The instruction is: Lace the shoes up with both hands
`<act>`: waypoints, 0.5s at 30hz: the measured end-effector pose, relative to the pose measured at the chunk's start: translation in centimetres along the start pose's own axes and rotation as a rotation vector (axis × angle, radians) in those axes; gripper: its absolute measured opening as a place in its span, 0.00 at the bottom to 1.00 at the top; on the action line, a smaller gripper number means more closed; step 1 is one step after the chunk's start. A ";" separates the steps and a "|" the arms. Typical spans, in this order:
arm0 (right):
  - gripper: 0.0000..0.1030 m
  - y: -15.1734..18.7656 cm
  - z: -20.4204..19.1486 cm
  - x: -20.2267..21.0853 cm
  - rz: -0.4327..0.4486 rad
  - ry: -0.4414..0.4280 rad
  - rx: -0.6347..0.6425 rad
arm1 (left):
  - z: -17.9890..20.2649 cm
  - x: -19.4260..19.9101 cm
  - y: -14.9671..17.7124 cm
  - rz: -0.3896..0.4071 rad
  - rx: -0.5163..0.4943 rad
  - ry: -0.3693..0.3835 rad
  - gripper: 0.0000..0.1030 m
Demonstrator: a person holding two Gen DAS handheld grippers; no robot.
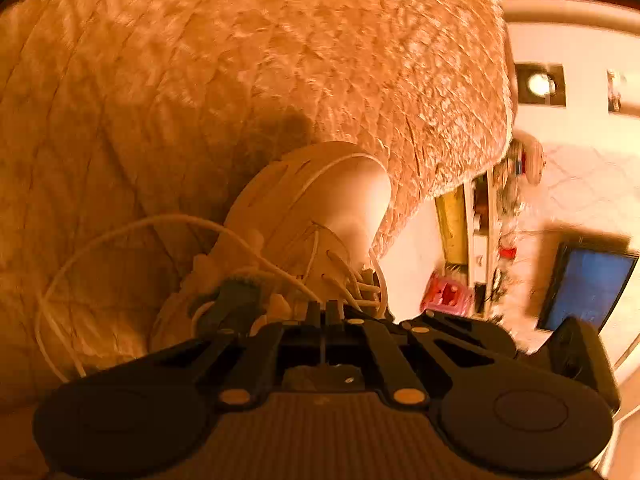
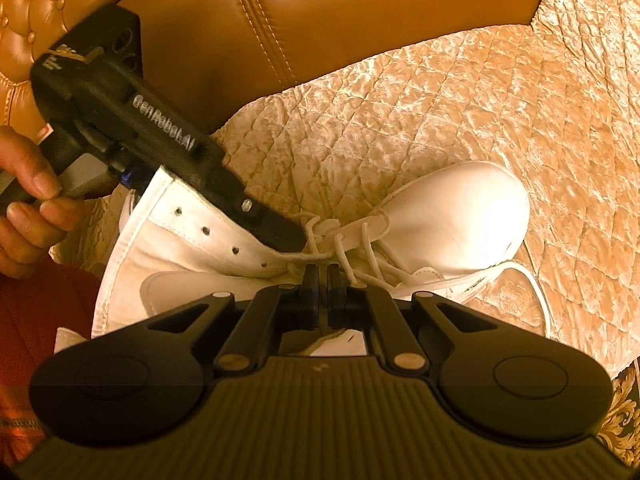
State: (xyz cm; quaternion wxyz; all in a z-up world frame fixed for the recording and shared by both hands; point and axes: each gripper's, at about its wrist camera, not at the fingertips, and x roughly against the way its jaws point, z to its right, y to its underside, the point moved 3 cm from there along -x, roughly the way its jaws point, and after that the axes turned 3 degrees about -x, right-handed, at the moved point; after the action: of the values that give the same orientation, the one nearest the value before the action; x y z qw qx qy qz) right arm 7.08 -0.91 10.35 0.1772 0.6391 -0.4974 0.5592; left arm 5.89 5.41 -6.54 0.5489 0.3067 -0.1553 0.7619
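Observation:
A white lace-up shoe point(image 1: 340, 200) point(image 2: 460, 216) lies on a quilted golden cover, toe pointing away from me. My left gripper point(image 1: 323, 310) is shut, and a white lace point(image 1: 120, 236) arcs from a wide loop straight into its tips. In the right wrist view that left gripper point(image 2: 294, 240) comes in from the upper left, its tips at the laced crossings beside the open eyelets. My right gripper point(image 2: 323, 276) hovers over the tongue, jaws nearly together on a lace strand point(image 2: 344, 256). Loose lace point(image 2: 532, 280) trails off the shoe's right side.
The quilted cover point(image 2: 440, 100) lies on a brown leather sofa point(image 2: 320, 12). A person's hand point(image 2: 28, 200) holds the left gripper's handle above red cloth point(image 2: 36, 320). Past the cover's edge are a blue screen point(image 1: 588, 284), shelves and a pink object point(image 1: 444, 294).

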 end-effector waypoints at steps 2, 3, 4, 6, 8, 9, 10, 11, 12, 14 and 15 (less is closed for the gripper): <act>0.07 0.0 0.1 0.0 0.001 0.001 -0.004 | 0.7 0.1 -0.1 0.009 -0.060 -0.014 0.00; 0.07 0.0 0.1 0.0 0.002 0.001 -0.007 | 1.1 0.3 -0.1 0.015 -0.103 -0.026 0.00; 0.07 0.0 0.2 0.0 0.004 0.000 -0.012 | 1.8 0.4 0.0 0.028 -0.165 -0.047 0.00; 0.07 0.0 0.3 0.0 0.011 0.001 -0.019 | 3.5 0.7 0.3 0.063 -0.336 -0.110 0.00; 0.07 -0.1 0.3 0.0 0.016 0.000 -0.025 | 4.6 0.8 0.7 0.094 -0.443 -0.156 0.00; 0.07 -0.2 0.3 -0.1 0.017 0.001 -0.025 | 5.0 0.8 0.8 0.111 -0.487 -0.175 0.00; 0.07 -0.3 0.3 -0.1 0.018 0.006 -0.027 | 5.1 0.8 0.7 0.123 -0.493 -0.177 0.00; 0.08 -0.4 0.3 -0.2 0.018 0.010 -0.032 | 5.1 0.8 0.6 0.136 -0.499 -0.179 0.00; 0.08 -0.6 0.3 -0.2 0.019 0.014 -0.037 | 5.2 0.9 0.6 0.150 -0.505 -0.182 0.00; 0.09 -0.8 0.5 -0.2 0.025 0.026 -0.042 | 5.6 1.4 0.6 0.204 -0.565 -0.218 0.00; 0.09 -0.8 0.6 -0.1 0.028 0.032 -0.044 | 6.1 1.8 0.5 0.245 -0.610 -0.240 0.00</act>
State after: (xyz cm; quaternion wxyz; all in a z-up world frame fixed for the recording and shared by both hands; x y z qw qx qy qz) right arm 8.09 -0.93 10.37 0.1914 0.6190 -0.5153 0.5610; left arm 6.85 3.13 -0.68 0.4976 0.1948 -0.4749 0.6993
